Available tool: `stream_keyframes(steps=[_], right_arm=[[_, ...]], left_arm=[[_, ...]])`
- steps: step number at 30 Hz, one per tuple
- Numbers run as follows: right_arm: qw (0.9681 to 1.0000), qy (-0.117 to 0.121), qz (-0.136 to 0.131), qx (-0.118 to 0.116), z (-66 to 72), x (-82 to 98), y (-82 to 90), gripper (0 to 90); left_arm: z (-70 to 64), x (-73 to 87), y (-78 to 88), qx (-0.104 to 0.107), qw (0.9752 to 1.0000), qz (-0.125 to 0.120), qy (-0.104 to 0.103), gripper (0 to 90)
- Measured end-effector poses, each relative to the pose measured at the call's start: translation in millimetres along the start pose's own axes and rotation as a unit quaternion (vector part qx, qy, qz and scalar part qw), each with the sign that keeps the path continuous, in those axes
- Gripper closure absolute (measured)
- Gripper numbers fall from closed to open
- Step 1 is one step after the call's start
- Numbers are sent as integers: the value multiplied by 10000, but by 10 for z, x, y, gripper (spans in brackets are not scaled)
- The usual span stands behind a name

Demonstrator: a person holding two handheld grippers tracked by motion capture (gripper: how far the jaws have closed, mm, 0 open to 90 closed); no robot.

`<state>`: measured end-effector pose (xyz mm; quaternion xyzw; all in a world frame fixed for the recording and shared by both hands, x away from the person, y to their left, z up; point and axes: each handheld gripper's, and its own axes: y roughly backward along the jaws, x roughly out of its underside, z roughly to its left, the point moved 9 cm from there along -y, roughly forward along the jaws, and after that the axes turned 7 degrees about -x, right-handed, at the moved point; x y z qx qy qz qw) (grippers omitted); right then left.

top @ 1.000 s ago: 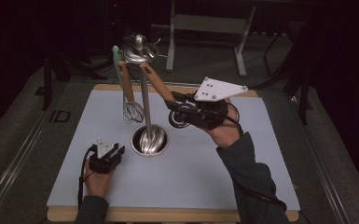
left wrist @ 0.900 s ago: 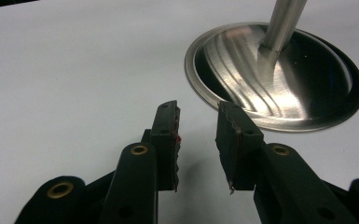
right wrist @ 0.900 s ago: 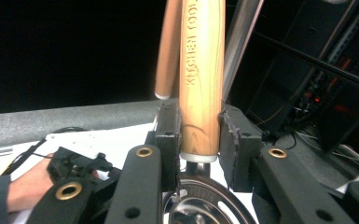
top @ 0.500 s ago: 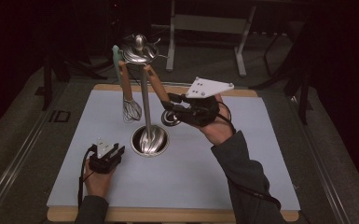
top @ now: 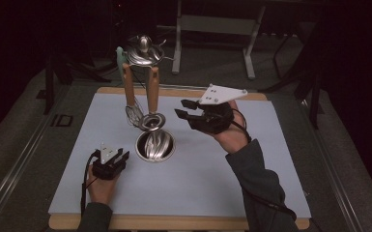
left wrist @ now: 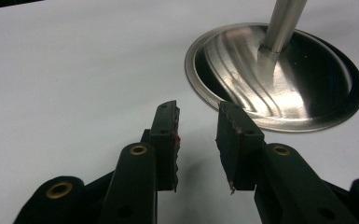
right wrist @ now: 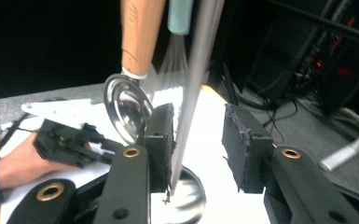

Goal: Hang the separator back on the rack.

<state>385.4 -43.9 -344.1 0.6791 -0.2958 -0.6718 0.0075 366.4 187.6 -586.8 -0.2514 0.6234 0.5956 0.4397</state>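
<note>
A steel utensil stand rises from a round base to a domed top. From the top hang a wooden-handled whisk, a wooden-handled ladle and a teal-handled tool. My right gripper is open, raised off the table just right of the ladle. In the right gripper view the pole stands between the jaws, with the ladle bowl beyond the left one. My left gripper rests open on the mat, left of the base, with nothing between its fingers.
A pale mat covers the wooden table. A metal frame stands on the dark floor behind the table. The left hand with its gripper lies low on the mat.
The ladle, earlier tilted out toward my right gripper, now hangs straight beside the pole. My right gripper has let it go and lifted slightly. The left gripper has not moved.
</note>
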Motion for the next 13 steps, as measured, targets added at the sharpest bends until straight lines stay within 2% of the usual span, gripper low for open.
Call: stream_keyframes(steps=[2,7,13], right_arm=[[9999,-53,98,85,-53,75,21,630],[9990,-320,277,127,-137,257,71,612],[9968,-399,625,283,-214,557,133,583]], left_arm=[[-1,0,0,-2,10000,-4,2,688],[0,0,-1,2,10000,1,3,687],[3,0,0,-15,10000,-2,-3,685]])
